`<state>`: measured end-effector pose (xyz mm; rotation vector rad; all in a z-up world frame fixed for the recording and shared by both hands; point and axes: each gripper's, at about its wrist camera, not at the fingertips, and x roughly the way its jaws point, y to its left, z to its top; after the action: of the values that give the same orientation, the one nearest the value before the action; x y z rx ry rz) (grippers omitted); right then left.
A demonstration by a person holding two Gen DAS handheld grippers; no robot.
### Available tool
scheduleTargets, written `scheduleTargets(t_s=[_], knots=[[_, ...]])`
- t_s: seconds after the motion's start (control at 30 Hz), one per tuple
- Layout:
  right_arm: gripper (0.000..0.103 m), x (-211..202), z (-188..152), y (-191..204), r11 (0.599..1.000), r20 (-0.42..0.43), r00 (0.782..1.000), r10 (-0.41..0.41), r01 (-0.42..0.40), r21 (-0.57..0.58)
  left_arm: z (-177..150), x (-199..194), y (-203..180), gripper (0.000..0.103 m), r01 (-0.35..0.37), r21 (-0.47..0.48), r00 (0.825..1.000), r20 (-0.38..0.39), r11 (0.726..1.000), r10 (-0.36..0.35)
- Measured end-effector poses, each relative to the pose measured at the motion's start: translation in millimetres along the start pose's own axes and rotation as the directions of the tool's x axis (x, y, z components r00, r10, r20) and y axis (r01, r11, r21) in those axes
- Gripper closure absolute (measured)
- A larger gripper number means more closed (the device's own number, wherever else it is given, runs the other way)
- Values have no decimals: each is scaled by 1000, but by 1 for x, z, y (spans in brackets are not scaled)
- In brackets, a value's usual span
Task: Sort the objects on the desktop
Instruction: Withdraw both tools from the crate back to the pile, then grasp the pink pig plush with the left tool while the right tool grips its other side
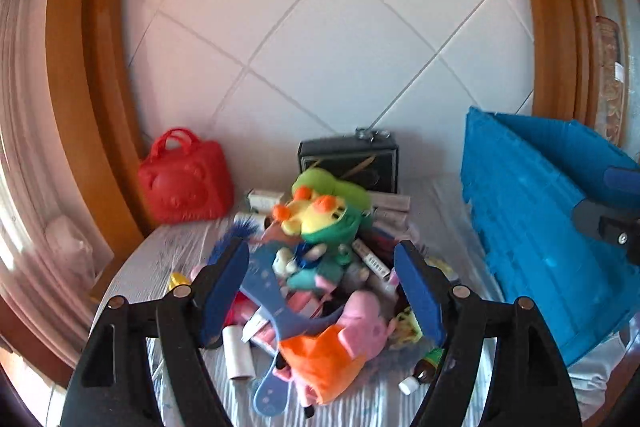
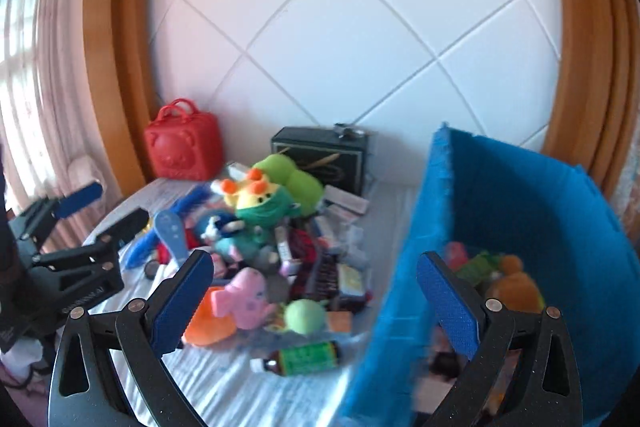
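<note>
A white diamond-quilted wall panel [image 2: 352, 39] in a wooden frame [image 2: 120, 59]; curtains [image 2: 36, 87] at left.

One red bear-faced case [image 2: 183, 141]; one black box [image 2: 320, 157]; one blue bin [image 2: 520, 227]; one brown bottle with a green label [image 2: 304, 358]; one white cardboard tube [image 1: 239, 353]; one green ball [image 2: 306, 315]. Plush toys in the pile: one yellow-and-green toy with orange eyes [image 2: 260, 205], one pink toy [image 2: 248, 297], one light-green toy [image 2: 292, 179]; more lie in the bin, too blurred to count. Two blue flat paddle-shaped pieces [image 1: 268, 291] cross in the left wrist view; the small boxes and tubes cannot be counted.
</note>
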<state>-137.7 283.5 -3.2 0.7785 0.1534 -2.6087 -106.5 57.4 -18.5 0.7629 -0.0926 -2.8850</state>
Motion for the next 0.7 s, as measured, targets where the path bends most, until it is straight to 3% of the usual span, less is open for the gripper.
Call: scheduleTargets(t_s=[0.13,0.3,0.43,0.57,0.7], knots=[[0,37,-15,34,999,-74,997,37,-36,10,-41,28,47,28,-24,-16,996,-91,1000,23],[0,86,-49,59,999,-186,982,12,-5,34,-82,66,89,28,25,-91,977,-208,996,-44],[0,123,-77,65,997,-279,960,-8,29,74,-102,91,88,28,58,-122,962,-258,991,-88],[0,143,-96,56,992,-293,956,-17,52,112,-125,114,67,28,107,-121,939,-315,987,-140],[0,161,-111,53,997,-328,944,-20,44,66,-143,131,47,28,113,-144,921,-355,983,-158]])
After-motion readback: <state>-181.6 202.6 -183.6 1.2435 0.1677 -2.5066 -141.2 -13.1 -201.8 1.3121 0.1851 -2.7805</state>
